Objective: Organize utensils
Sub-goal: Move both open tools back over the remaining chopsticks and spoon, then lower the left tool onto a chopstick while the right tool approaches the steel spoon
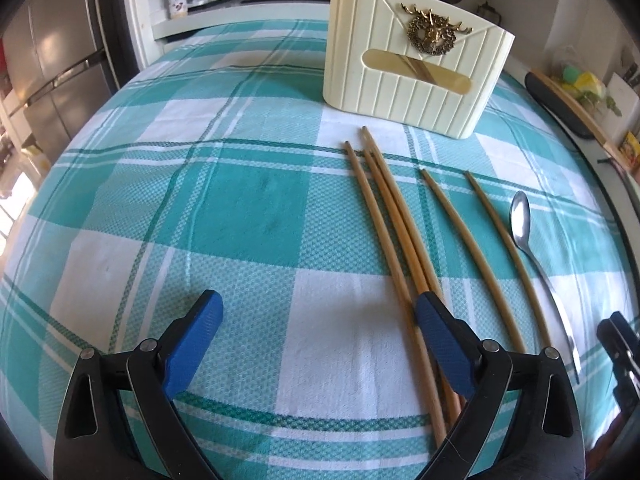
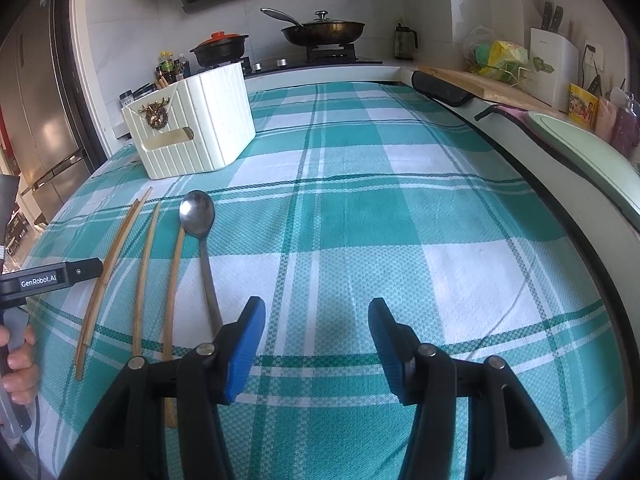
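A cream ribbed utensil holder (image 1: 416, 68) with a gold deer badge stands at the far side of the checked tablecloth; it also shows in the right wrist view (image 2: 192, 128). Several wooden chopsticks (image 1: 384, 216) lie side by side in front of it, with a metal spoon (image 1: 524, 224) to their right; the right wrist view shows the chopsticks (image 2: 144, 264) and spoon (image 2: 198, 212) too. My left gripper (image 1: 316, 308) is open and empty, its right finger over the chopsticks' near ends. My right gripper (image 2: 316, 320) is open and empty, just right of the spoon handle.
The teal and white checked cloth (image 2: 400, 208) covers the table. A stove with a pan (image 2: 324, 32) and a pot stands behind. A fridge (image 1: 60, 68) is at the left. A cutting board (image 2: 480, 80), a black pad and bottles line the right counter.
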### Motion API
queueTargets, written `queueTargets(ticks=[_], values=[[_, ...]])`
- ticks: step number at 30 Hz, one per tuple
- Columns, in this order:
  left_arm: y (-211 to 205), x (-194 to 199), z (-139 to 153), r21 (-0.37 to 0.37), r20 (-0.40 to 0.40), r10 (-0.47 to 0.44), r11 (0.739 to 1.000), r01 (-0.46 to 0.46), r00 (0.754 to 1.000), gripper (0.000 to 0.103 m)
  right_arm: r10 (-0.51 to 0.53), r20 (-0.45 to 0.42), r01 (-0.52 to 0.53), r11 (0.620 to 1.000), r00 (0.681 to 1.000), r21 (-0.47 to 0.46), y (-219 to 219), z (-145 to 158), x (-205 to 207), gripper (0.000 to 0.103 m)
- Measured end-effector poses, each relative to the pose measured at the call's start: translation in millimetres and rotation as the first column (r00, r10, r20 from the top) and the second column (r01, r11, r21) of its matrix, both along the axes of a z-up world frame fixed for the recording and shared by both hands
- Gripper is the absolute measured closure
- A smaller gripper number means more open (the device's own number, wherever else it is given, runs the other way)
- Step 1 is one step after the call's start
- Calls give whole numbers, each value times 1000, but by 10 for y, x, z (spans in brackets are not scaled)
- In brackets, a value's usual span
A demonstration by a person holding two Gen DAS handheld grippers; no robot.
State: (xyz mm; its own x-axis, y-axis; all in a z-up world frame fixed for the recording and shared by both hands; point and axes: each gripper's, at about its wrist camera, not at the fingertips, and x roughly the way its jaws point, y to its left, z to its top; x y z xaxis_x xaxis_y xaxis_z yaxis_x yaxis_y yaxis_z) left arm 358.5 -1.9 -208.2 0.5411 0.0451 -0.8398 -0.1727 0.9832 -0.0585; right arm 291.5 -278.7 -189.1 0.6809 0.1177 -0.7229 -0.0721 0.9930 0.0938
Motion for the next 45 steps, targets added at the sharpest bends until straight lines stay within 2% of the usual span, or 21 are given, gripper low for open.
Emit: queueTargets(ticks=[3,7,11,15,17,18,19,21,23,25,28,31,34,36,37,38,39,40,41,44,45], values=[[-27,39,-28,37,-6,-2,999,2,1000,5,-1,-1,1,1000,1000,0,1,-1,-3,48],[-10,9,-20,30,-1,-22,999,22,1000,8,-2,1,1,1000,1000,2,3,-1,-3,48],[9,-66,9,34,12,-55,998,54,998,23,63,-4,-63,998,998,15,68,7,24,48],[-2,-100,33,32,19,-88,996,87,996,37,240,-68,-238,971,968,34,353,39,203,48],[-27,-113,51,35,17,-111,993,110,994,53,293,-83,-292,956,953,19,483,61,297,50],[-35,-121,59,34,16,-125,992,125,992,57,318,-96,-321,947,943,-9,568,62,356,57],[-38,-129,65,36,16,-133,991,132,991,66,339,-113,-345,938,934,-38,638,50,404,62],[-29,-154,74,41,16,-147,988,146,989,78,379,-161,-393,917,911,-69,751,-3,488,81],[-3,-174,78,45,18,-153,987,153,988,93,398,-196,-420,903,896,-87,817,-52,517,85],[56,-200,76,28,19,-147,989,146,989,96,380,-195,-406,906,904,-120,828,-49,506,96],[159,-257,76,16,17,-114,993,114,993,97,292,-186,-317,941,938,-121,717,-44,501,95],[275,-355,78,32,14,-100,995,99,995,96,185,-168,-212,964,968,-160,575,-46,399,95],[435,-462,78,26,10,-83,996,83,997,96,121,-147,-147,973,982,-179,413,-28,236,95],[522,-502,77,-3,10,-82,997,82,997,94,115,-121,-136,974,986,-179,325,2,108,94],[540,-506,75,-20,11,-87,996,87,996,86,119,-106,-135,977,987,-167,291,13,70,93],[546,-509,76,-35,14,-94,995,95,995,70,120,-98,-135,978,988,-159,270,21,53,78],[535,-504,81,-47,19,-107,993,108,994,61,114,-88,-126,980,990,-152,242,24,34,55],[522,-501,84,-44,20,-109,993,110,994,40,105,-78,-116,982,991,-150,229,28,28,46],[507,-499,85,-33,21,-106,994,107,994,27,97,-67,-106,983,993,-148,229,37,33,43],[448,-470,26,14,3,-116,993,116,993,23,109,-77,-120,981,991,-152,260,4,70,43],[422,-463,15,50,4,-123,991,122,992,21,114,-82,-126,979,990,-161,280,-16,72,43]])
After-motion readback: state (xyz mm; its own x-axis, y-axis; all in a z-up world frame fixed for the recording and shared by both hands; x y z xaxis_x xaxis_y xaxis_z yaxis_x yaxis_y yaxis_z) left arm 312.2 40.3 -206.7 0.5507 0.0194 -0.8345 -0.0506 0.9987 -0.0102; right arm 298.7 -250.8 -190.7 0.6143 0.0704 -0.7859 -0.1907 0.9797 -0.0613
